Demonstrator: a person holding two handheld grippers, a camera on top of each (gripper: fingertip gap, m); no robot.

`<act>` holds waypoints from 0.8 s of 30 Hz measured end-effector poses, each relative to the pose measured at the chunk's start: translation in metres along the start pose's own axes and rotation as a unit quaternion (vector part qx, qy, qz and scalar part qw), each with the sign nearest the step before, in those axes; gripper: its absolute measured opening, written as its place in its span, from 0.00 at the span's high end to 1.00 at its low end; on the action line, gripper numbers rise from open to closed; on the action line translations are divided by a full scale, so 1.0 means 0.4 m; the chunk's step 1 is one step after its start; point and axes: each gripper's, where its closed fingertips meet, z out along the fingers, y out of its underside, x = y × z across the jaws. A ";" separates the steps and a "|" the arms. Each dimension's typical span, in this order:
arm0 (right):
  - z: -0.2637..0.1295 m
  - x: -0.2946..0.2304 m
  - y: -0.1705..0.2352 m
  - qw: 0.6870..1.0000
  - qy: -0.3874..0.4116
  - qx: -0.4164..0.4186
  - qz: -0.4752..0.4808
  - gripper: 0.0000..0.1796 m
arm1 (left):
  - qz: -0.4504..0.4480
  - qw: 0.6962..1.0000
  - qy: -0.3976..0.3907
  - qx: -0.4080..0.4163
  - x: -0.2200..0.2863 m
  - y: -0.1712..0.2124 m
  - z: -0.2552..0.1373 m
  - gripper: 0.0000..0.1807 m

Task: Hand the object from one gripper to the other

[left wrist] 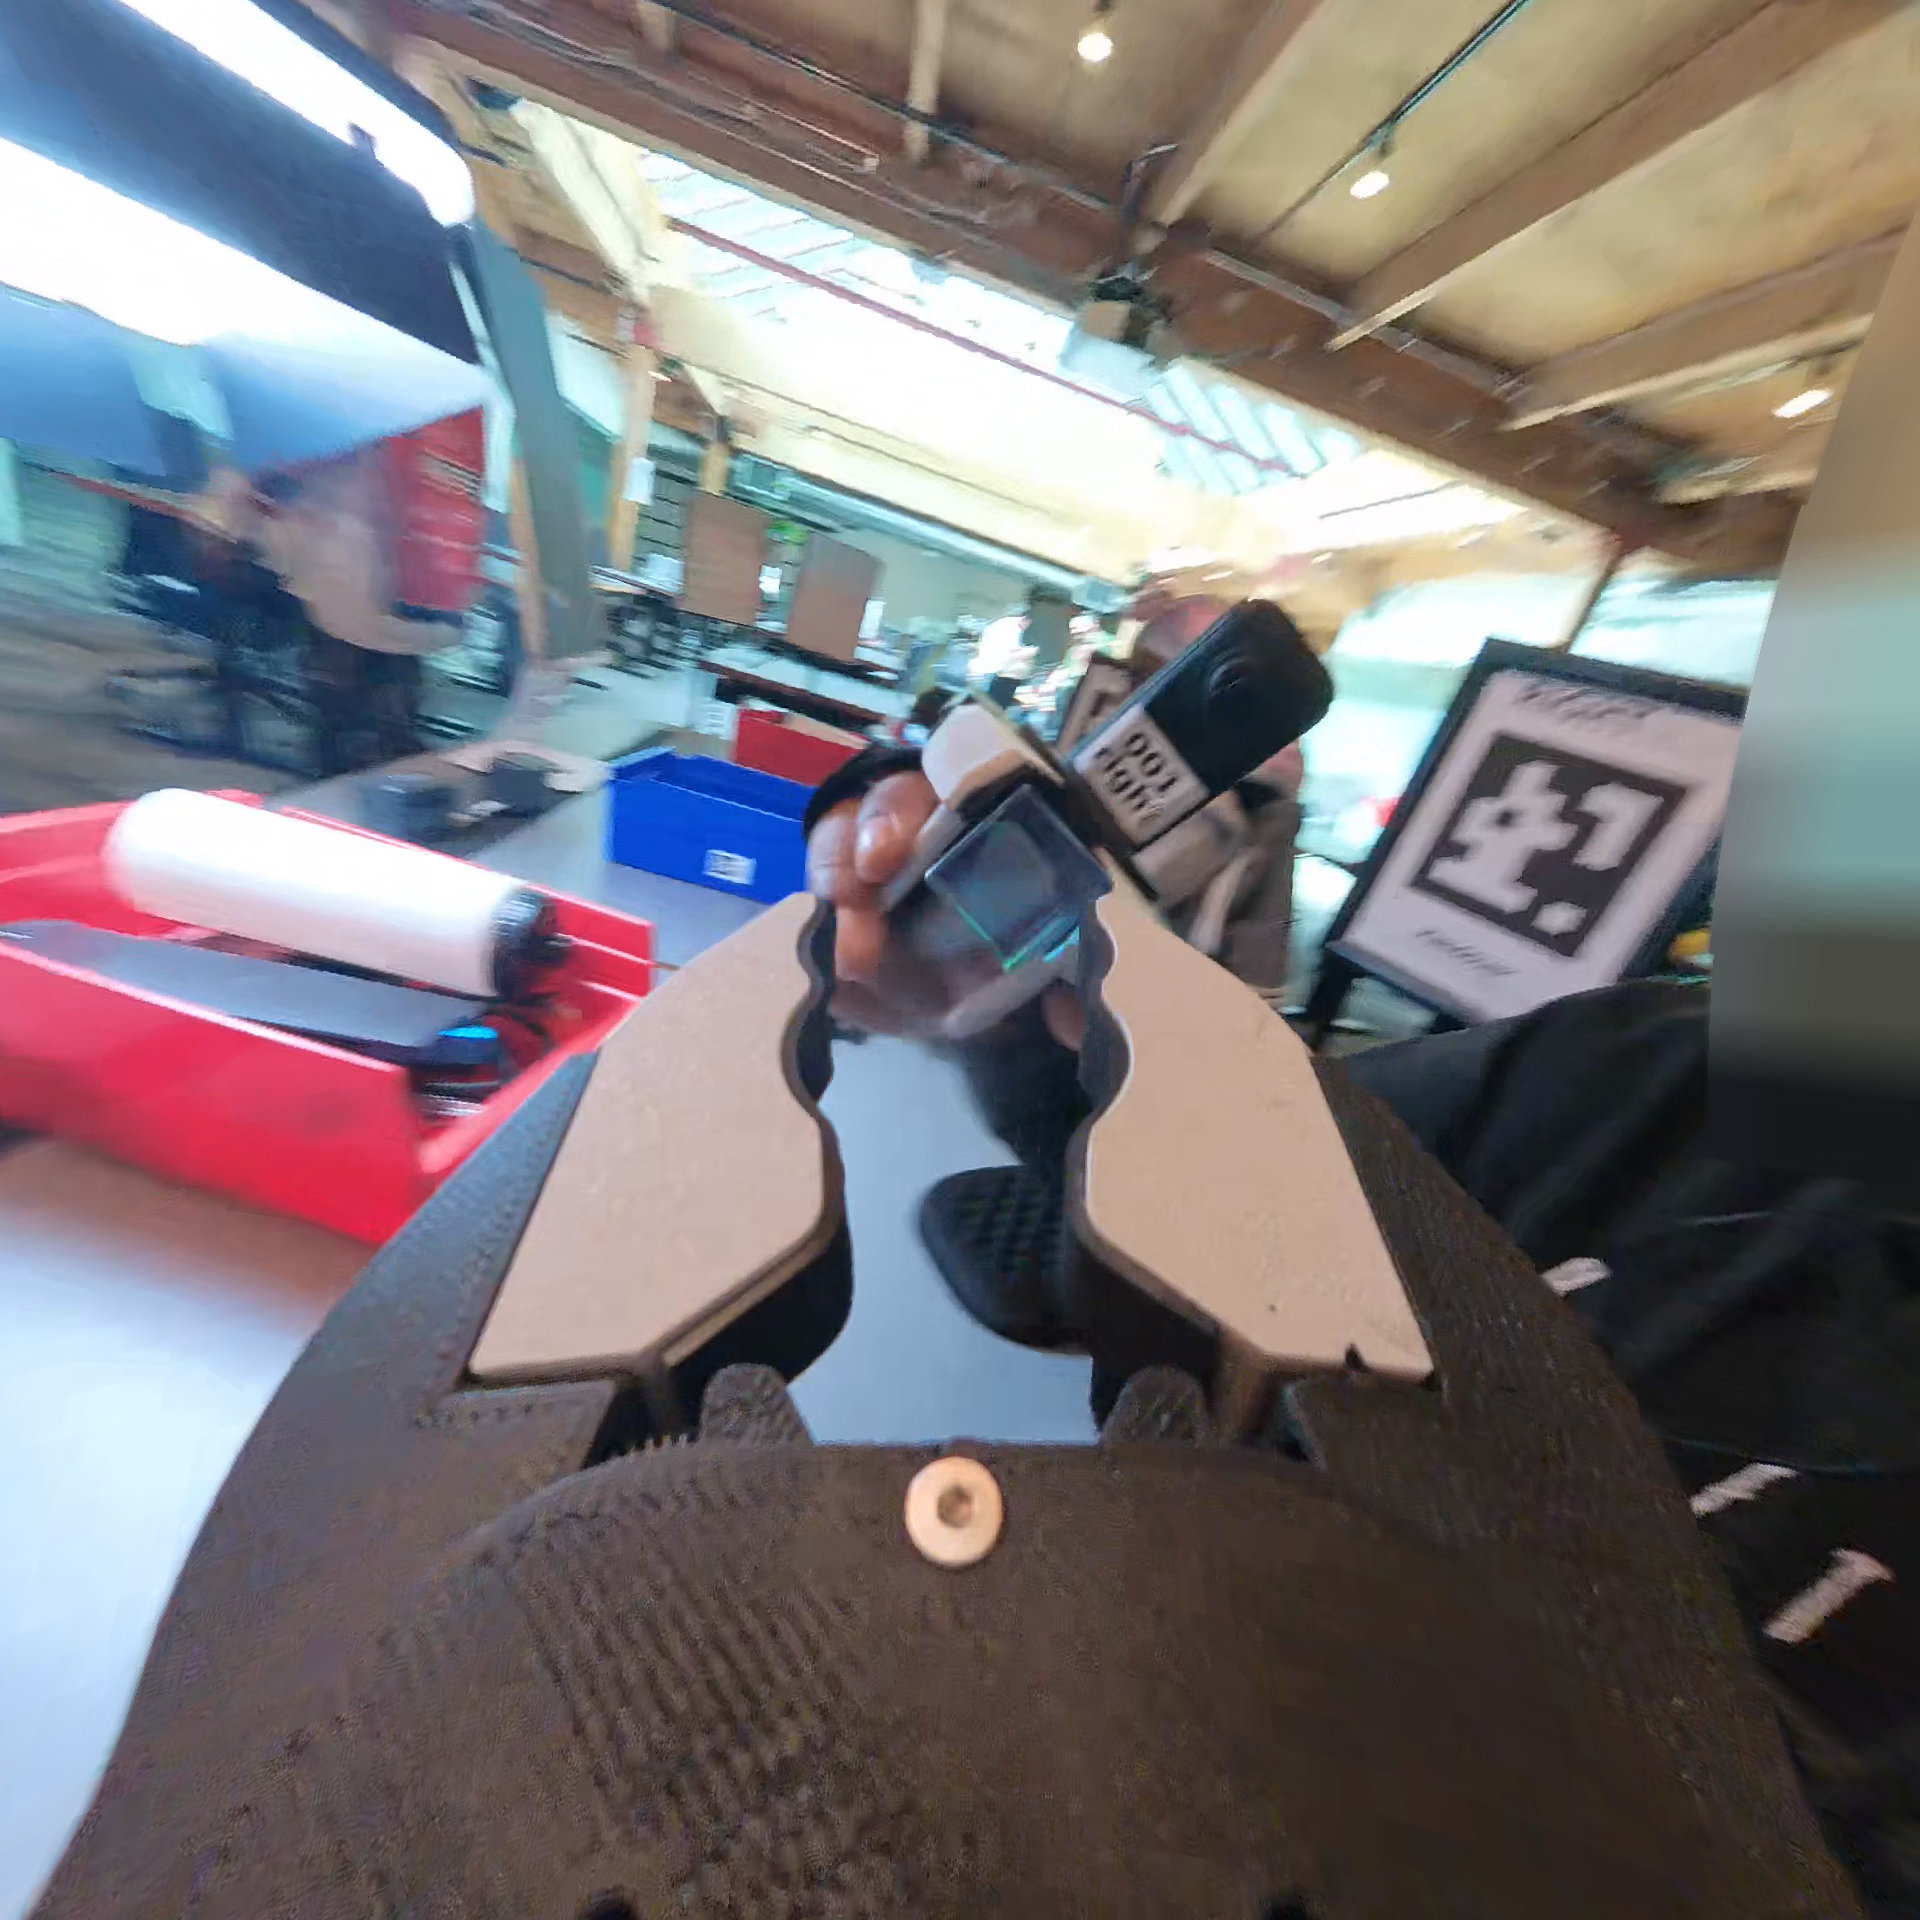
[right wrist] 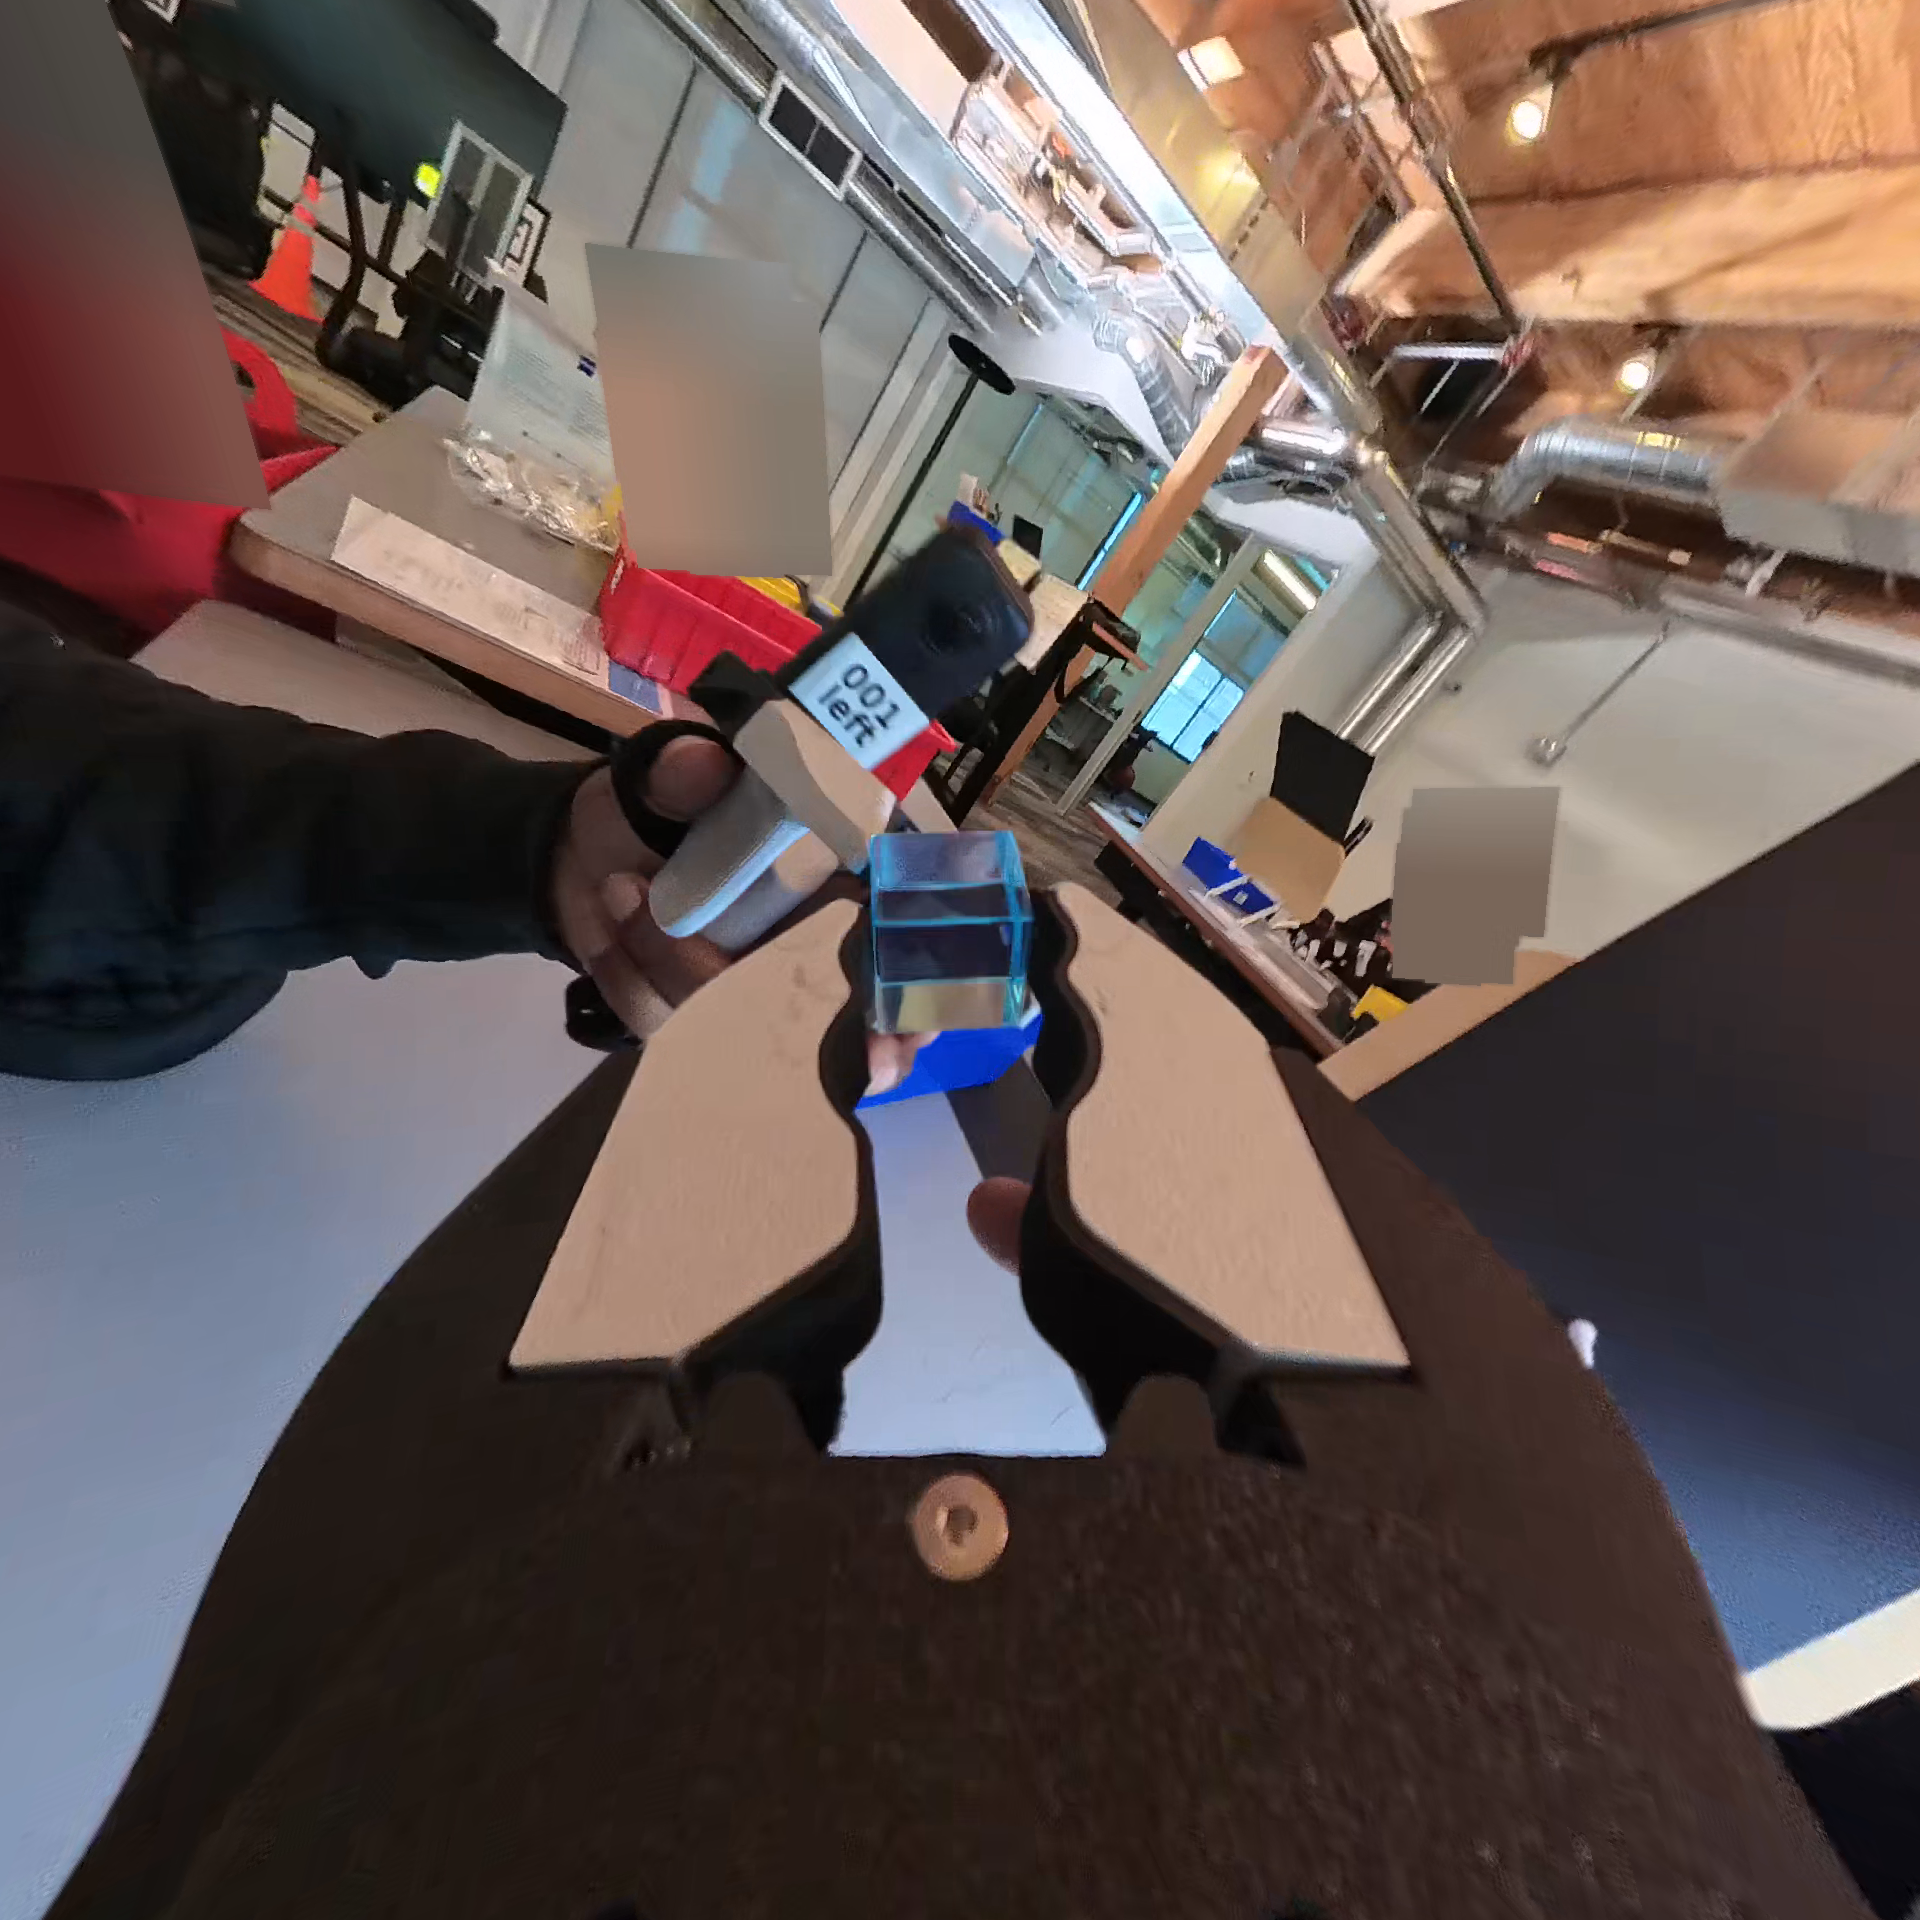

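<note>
The right hand-held gripper (right wrist: 951, 971) clasped the clear cube (right wrist: 948, 930) (blue-edged); whether the left hand-held gripper (left wrist: 951, 961) gripped it, I cannot tell.

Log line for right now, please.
phase: handover | right gripper: shut on clear cube | left gripper: open, at cube

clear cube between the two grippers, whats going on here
A person is passing a clear, blue-edged cube between two hand-held grippers above a pale table. The right gripper has the cube between its fingertips and looks closed on it. The left gripper faces it with fingers apart, its tips right at the cube but not clamped. The handover is midway; which way the cube is going cannot be told.
</note>
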 end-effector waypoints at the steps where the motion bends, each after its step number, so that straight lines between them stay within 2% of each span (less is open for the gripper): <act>1: -0.002 -0.006 -0.006 1.000 -0.005 0.006 -0.008 0.84 | -0.018 1.000 0.017 -0.002 0.008 0.004 0.003 0.75; 9: -0.004 -0.025 -0.010 0.998 -0.013 0.005 -0.061 0.84 | -0.070 0.995 0.070 -0.003 0.037 0.009 0.011 0.75; 12: 0.001 -0.029 0.005 0.995 -0.006 -0.019 -0.101 0.84 | -0.075 0.994 0.075 -0.014 0.044 0.014 0.014 0.76; 15: 0.009 -0.024 0.036 0.982 0.018 -0.071 -0.174 0.84 | -0.052 0.997 0.048 -0.031 0.034 0.026 0.020 0.76; 19: 0.018 -0.022 0.060 0.959 0.041 -0.114 -0.256 0.84 | 0.012 0.999 -0.021 -0.046 -0.005 0.034 0.020 0.84; 22: 0.020 -0.007 0.068 0.960 0.059 -0.128 -0.243 0.84 | 0.071 0.994 -0.060 -0.054 -0.017 0.027 0.016 0.84; 24: 0.020 -0.003 0.065 0.976 0.049 -0.118 -0.174 0.83 | 0.137 0.983 -0.110 -0.056 -0.035 0.013 0.006 0.84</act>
